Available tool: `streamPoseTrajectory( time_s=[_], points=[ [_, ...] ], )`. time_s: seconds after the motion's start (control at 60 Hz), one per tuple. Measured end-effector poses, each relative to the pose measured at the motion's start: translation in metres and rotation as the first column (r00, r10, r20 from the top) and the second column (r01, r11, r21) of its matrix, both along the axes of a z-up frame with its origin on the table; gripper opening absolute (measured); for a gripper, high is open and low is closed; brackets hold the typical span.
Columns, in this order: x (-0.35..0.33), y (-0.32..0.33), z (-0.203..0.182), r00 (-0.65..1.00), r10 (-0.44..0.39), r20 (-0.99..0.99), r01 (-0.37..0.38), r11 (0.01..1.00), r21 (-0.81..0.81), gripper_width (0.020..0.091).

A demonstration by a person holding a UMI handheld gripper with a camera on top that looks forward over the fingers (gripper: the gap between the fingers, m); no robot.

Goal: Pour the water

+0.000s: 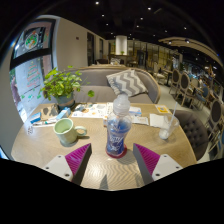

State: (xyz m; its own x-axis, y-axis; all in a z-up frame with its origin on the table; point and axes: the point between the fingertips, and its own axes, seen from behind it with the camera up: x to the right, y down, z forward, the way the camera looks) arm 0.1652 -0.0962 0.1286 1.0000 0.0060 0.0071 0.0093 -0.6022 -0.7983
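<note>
Parted fingers [112, 158] flank upright blue-labelled, white-capped water bottle [118, 128].

Wooden table [40, 148] in foreground, papers [95, 112] spread on it, leafy plant [62, 84] at one end. Grey sofa [108, 82] behind with zigzag cushion [127, 82]. Framed picture [33, 40] on wall beside plant. Pendant lamp [121, 45] hanging from dark ceiling with small spotlights. Chairs [180, 82] farther back

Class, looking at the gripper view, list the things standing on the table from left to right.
Potted plant → green cup → water bottle, which stands between the open gripper fingers → clear glass.
</note>
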Motion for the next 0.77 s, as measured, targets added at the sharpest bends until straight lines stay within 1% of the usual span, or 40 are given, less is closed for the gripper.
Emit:
streamPoseTrajectory(
  time_s=[0.167,0.233,0.367,0.467,0.533,0.683,0.767],
  points=[
    [-0.03,-0.081,0.052,0.999,-0.035,0.031,0.036,0.999,-0.027,0.0851],
    [-0.035,-0.108,0.067,0.996,-0.056,0.063,0.058,0.998,-0.031,0.0852],
    [-0.051,-0.138,0.093,0.994,-0.059,0.094,0.06,0.998,-0.016,0.0849],
    [-0.06,-0.151,0.099,0.995,-0.053,0.086,0.055,0.998,-0.021,0.0852],
    [-0.062,-0.158,0.101,0.995,-0.064,0.074,0.066,0.997,-0.027,0.085],
    [-0.066,-0.164,0.106,0.994,-0.037,0.1,0.039,0.999,-0.01,0.0851],
    [-0.068,-0.164,0.108,0.994,-0.04,0.097,0.04,0.999,-0.006,0.0851]
  ],
)
